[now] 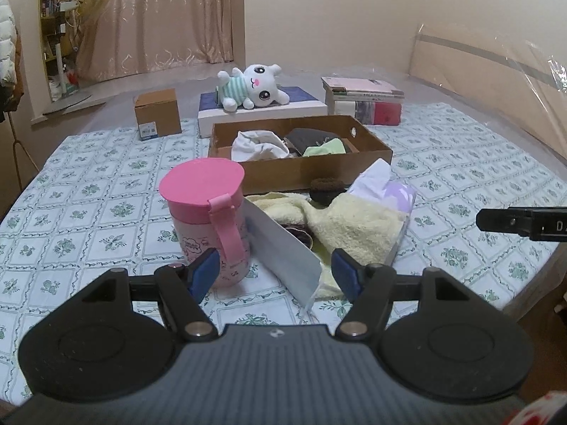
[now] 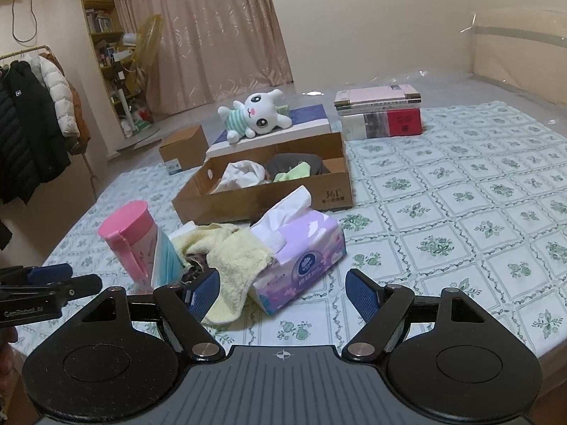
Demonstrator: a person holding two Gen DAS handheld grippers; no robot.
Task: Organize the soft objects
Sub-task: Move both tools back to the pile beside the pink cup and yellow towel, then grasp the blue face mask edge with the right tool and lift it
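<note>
The yellow towel [image 2: 232,258] lies crumpled on the bed [image 2: 460,212] at centre frame, draped over the near end of the tissue pack [image 2: 304,258]. Its long axis runs from the upper left down to a loose end pointing at the bottom of the frame. A pink cup [image 2: 124,233] stands just left of it, and the cardboard tray [image 2: 248,198] of clothes lies behind. Left gripper [image 1: 273,271] and right gripper [image 2: 281,292] both have jaws spread, holding nothing.

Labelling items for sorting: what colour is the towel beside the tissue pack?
Pale yellow towel, clearest in the right wrist view.
</note>
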